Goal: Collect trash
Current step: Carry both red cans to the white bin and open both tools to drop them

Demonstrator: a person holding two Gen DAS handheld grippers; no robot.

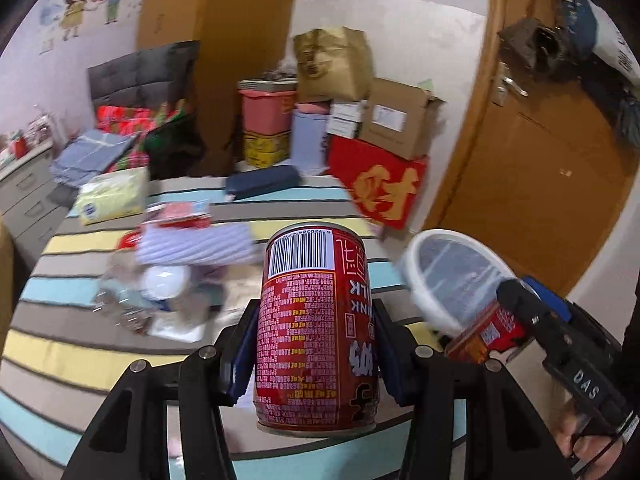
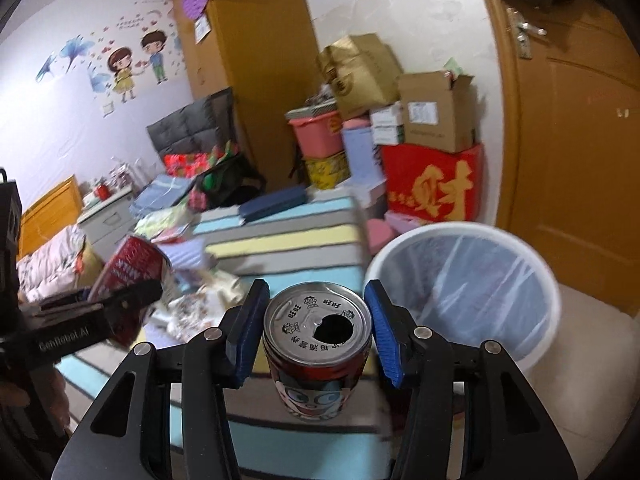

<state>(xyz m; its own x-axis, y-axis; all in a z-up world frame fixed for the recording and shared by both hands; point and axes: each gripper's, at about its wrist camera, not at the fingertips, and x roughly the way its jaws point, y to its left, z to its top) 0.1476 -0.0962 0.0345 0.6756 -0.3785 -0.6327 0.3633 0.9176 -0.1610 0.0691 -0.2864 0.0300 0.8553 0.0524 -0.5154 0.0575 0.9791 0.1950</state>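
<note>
The left claw [image 1: 316, 360] is clamped on a red can [image 1: 316, 328]; the right claw [image 2: 318, 336] grips an opened can [image 2: 318, 344]; the lined bin [image 2: 468, 288] stands just right of the right claw.

Both wrist cameras look forward and down, close over the striped bed [image 1: 80, 344], sharing the white lined bin [image 2: 472, 292] and stacked boxes [image 1: 400, 120].

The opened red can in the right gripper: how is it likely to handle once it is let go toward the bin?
The red can has its mouth open, so it is probably empty and light. Its thin metal wall may dent if the right gripper squeezes hard. Being round and smooth, it could roll if it misses the white bin.
</note>
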